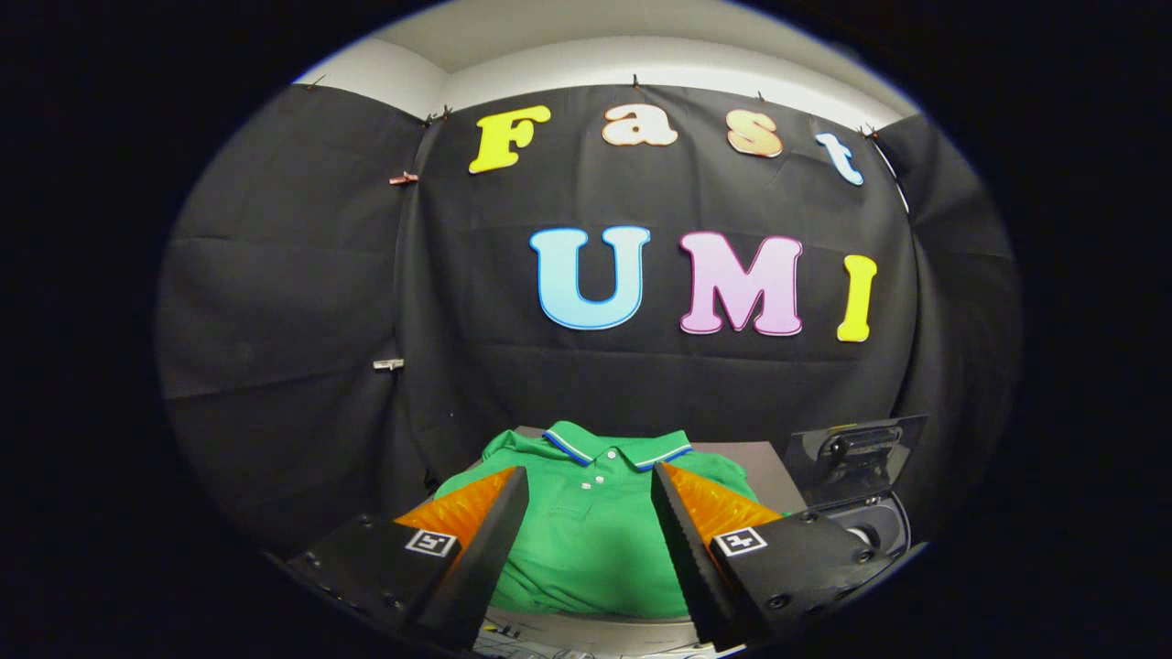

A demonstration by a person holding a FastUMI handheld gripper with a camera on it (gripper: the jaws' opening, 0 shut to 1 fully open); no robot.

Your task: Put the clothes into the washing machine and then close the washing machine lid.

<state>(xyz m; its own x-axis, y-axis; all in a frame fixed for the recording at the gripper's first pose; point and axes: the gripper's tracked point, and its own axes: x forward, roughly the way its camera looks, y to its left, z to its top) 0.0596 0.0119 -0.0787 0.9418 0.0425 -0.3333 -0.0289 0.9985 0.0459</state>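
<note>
One green polo shirt (591, 513) lies beyond the wide-open, empty gripper (591, 483).

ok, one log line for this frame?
gripper: open, above shirt, not touching | green polo shirt: flat on table, seen between fingers | washing machine: beyond right finger, lid up | stage: pre-grasp

So the gripper (591, 485) has its fingers spread wide, hovering over a green polo shirt (591, 531) lying flat on a grey table (760, 458), touching nothing. Off to the right sits the washing machine (874, 522), its lid (856, 453) standing up open.
</note>
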